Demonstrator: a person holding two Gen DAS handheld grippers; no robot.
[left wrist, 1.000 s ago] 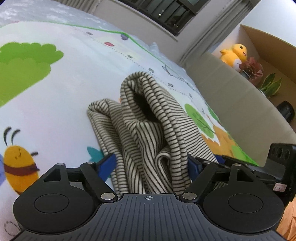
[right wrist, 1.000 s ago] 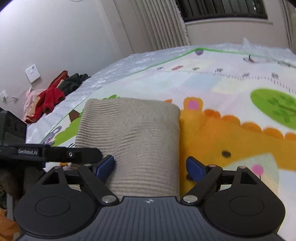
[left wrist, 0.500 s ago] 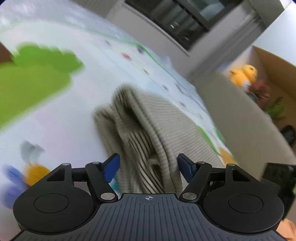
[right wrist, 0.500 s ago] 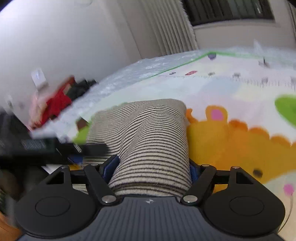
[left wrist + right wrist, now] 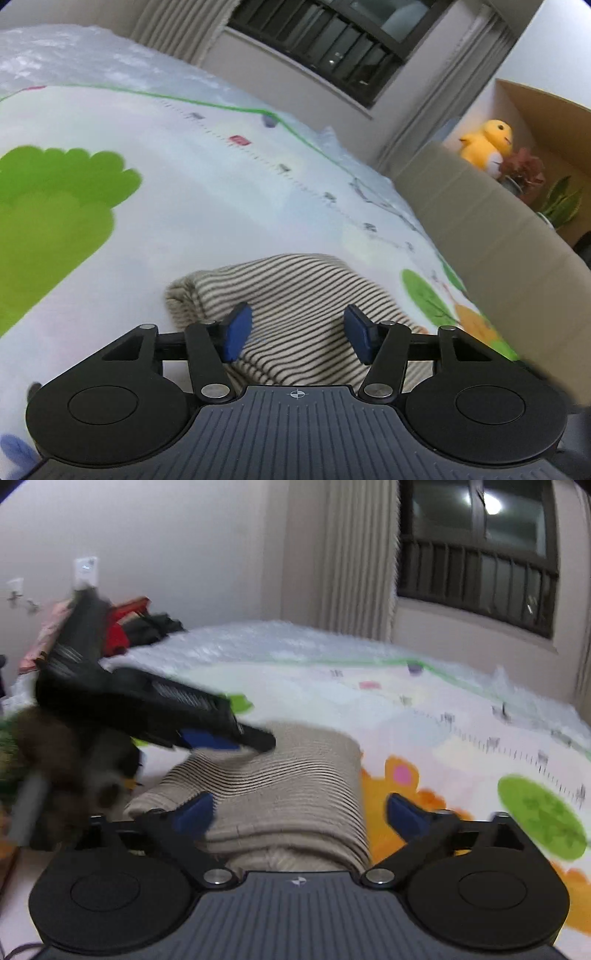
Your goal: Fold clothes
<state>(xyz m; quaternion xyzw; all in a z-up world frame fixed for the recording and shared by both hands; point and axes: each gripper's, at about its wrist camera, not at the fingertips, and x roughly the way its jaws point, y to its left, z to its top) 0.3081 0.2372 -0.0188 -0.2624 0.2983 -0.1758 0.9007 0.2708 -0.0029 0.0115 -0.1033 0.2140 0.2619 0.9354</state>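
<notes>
We hover both grippers over striped garment, lying as folded bundle on cartoon mat. Left gripper, right gripper: jaws apart, gripping nothing. Risk, we judge: fingertip snagging top layer, bundle springing open.

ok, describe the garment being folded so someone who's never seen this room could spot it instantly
Start from the big cartoon-printed play mat covering the bed under the barred window. Near its close edge lies a folded bundle, the striped sweater, between the blue fingers of the left gripper. It is the only beige knit with thin dark stripes; the red and dark clothes pile sits off the mat by the wall.
</notes>
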